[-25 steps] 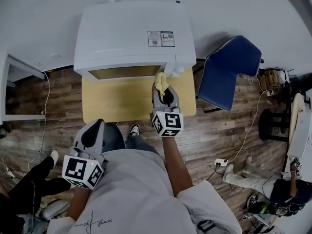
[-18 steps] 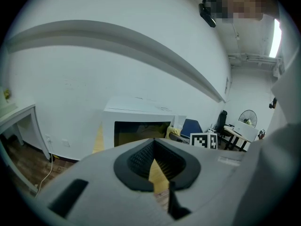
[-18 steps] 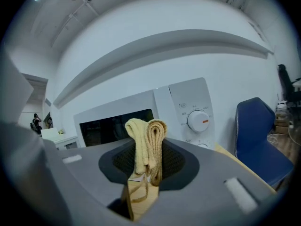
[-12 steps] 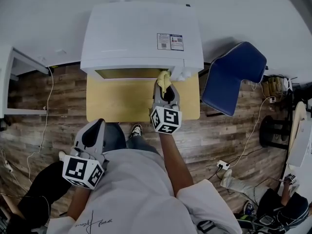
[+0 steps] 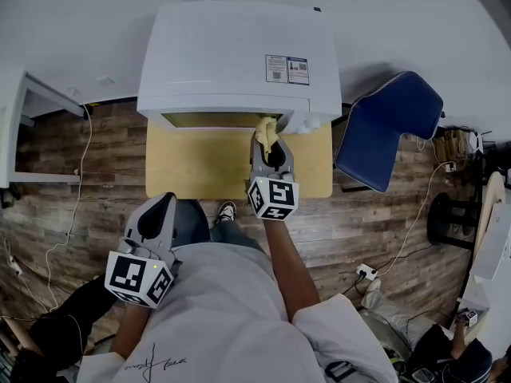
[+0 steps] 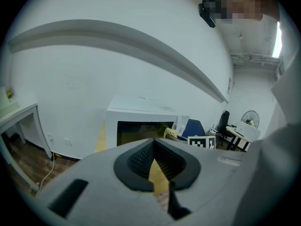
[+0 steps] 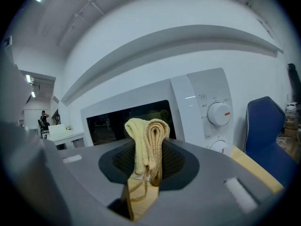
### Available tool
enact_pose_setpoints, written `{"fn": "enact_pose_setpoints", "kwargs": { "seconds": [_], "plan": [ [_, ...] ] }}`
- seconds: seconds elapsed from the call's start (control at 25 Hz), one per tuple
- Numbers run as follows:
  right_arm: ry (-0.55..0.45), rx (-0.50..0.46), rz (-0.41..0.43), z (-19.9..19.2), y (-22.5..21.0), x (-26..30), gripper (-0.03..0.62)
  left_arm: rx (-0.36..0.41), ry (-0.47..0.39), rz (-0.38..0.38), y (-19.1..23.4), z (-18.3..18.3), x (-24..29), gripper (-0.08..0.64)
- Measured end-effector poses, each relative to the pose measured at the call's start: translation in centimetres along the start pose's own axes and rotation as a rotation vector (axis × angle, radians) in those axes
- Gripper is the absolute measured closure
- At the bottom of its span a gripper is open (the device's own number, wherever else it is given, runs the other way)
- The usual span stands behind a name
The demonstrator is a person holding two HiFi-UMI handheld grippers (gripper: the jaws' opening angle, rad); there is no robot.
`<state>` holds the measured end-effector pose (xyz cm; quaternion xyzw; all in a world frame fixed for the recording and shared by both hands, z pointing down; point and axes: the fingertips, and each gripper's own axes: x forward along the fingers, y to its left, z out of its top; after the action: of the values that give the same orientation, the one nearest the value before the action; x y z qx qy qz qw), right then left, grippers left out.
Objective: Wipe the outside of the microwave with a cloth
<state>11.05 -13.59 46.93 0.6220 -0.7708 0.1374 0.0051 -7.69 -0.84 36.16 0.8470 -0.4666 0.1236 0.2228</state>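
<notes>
Two claws show in the head view, each in one of the person's hands. The right claw (image 5: 269, 140) reaches forward over the wooden surface (image 5: 200, 164) toward the front of the white microwave (image 5: 239, 54). It is clenched on a folded yellow cloth (image 5: 265, 128), whose bunched end sticks out past the fingertips. In the right gripper view the cloth (image 7: 147, 138) stands upright between the jaws in two folds, one pale yellow and one more tan. A loose thread hangs below the folds. Behind the cloth is the dark door window (image 7: 124, 121), near its right end. To the right of it is the control panel with a round knob (image 7: 219, 113). Seen from above, the cloth sits right at the microwave's front edge. Whether it actually presses on the door I cannot tell.

The left claw (image 5: 156, 212) is held low and back, close to the person's body and well apart from the microwave. In the left gripper view its jaws meet at the tips with nothing between them. A blue chair (image 5: 390, 126) stands on the wood floor (image 5: 72, 190) just right of the surface.
</notes>
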Motion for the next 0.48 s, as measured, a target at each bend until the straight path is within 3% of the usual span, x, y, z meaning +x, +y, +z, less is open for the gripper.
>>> {"fn": "enact_pose_setpoints", "kwargs": {
  "seconds": [0.48],
  "plan": [
    [0.023, 0.0, 0.113, -0.9, 4.2, 1.2, 0.476, -0.009, 0.0, 0.025, 1.1, 0.0, -0.4, 0.566]
  ]
}}
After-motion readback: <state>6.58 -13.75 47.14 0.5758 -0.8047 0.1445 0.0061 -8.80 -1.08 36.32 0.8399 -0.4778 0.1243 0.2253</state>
